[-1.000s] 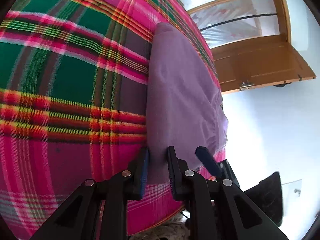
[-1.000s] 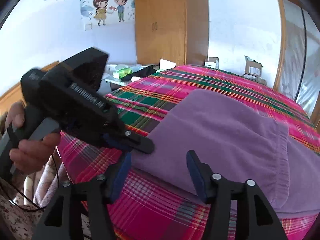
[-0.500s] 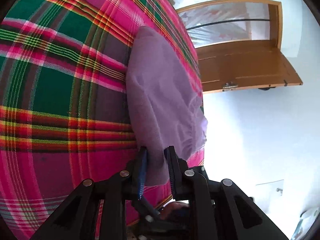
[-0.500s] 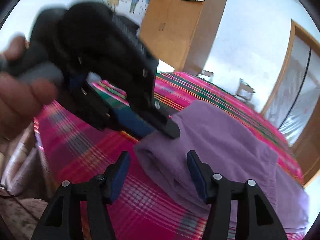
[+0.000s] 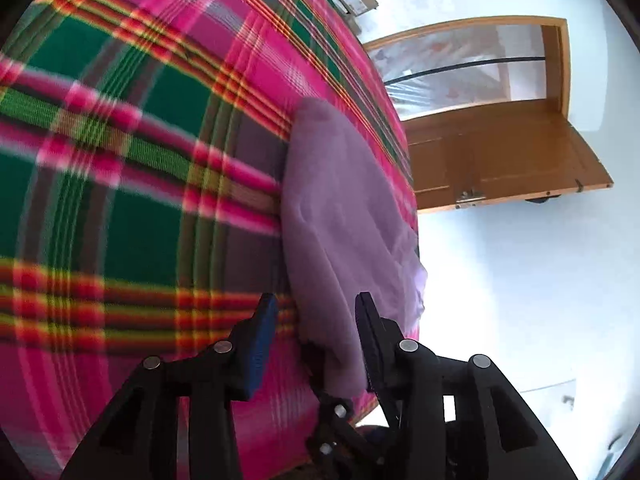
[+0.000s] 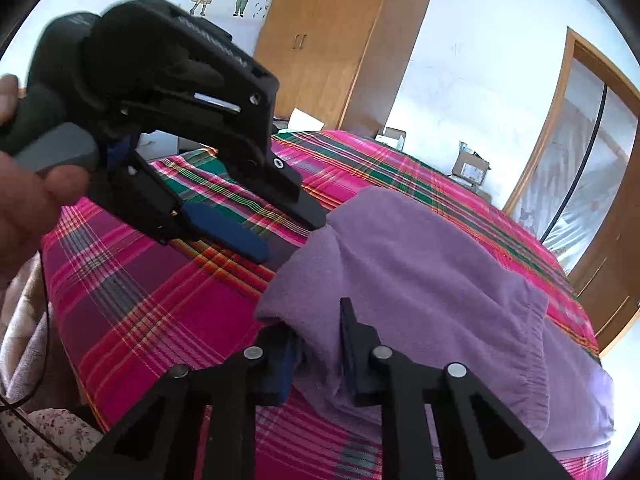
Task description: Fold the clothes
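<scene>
Since a second ago the grip on the purple garment has changed hands: the left claw, which was pinched on the near corner, has just been opening and now stands apart with the cloth lying loose between its pads, while the right claw, which hung wide over the same edge, has just been closing and now grips a bunch of that corner. The garment lies on the plaid bed cover, near the edge of the bed. From the right claw it runs away toward one or two o'clock, long axis along that line, with its far hemmed end draped toward the bed's side at about four o'clock. In the left wrist view the same cloth stretches from the claw up toward twelve o'clock as a narrow folded strip. Both claws are at the same near corner, the left one showing in the right view at about ten o'clock, its tips just beside the cloth's edge. I'd judge the right hand to be the one placed to carry this corner along the length toward the far end. A cardboard box stands on the floor past the bed; what is in it I cannot tell.
</scene>
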A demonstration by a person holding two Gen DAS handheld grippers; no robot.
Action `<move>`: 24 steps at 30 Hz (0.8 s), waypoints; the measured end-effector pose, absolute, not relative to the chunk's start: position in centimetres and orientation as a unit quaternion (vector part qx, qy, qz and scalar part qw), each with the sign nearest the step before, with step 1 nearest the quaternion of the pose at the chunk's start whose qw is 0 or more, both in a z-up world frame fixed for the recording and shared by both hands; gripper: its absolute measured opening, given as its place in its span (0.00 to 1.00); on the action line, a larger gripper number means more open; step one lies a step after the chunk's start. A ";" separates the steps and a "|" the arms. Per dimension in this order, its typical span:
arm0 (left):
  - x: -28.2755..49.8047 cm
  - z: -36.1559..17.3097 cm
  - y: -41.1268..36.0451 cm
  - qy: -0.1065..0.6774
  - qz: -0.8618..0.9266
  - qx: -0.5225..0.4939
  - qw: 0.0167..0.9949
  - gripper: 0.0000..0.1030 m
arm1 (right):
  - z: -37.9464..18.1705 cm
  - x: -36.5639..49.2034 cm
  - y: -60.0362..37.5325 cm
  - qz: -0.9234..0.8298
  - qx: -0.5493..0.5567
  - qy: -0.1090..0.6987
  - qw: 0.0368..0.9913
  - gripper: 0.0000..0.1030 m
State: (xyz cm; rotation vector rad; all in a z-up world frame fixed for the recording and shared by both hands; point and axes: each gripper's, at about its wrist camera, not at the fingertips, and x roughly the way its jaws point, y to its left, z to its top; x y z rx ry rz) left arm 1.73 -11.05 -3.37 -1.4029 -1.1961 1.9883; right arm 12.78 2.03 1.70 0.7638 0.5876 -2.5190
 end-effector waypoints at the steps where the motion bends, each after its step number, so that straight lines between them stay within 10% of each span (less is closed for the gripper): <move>1: 1.3 -3.4 -11.0 -0.429 0.718 -0.507 0.209 0.41 | 1.8 12.8 2.2 -0.911 0.277 0.209 0.222 0.18; 21: -8.3 -3.3 -7.8 -0.395 0.719 -0.533 0.209 0.39 | 3.6 13.1 4.8 -0.919 0.263 0.137 0.258 0.15; 24: -8.1 -3.4 -8.1 -0.397 0.721 -0.528 0.210 0.23 | 3.6 12.2 5.2 -0.919 0.268 0.128 0.261 0.15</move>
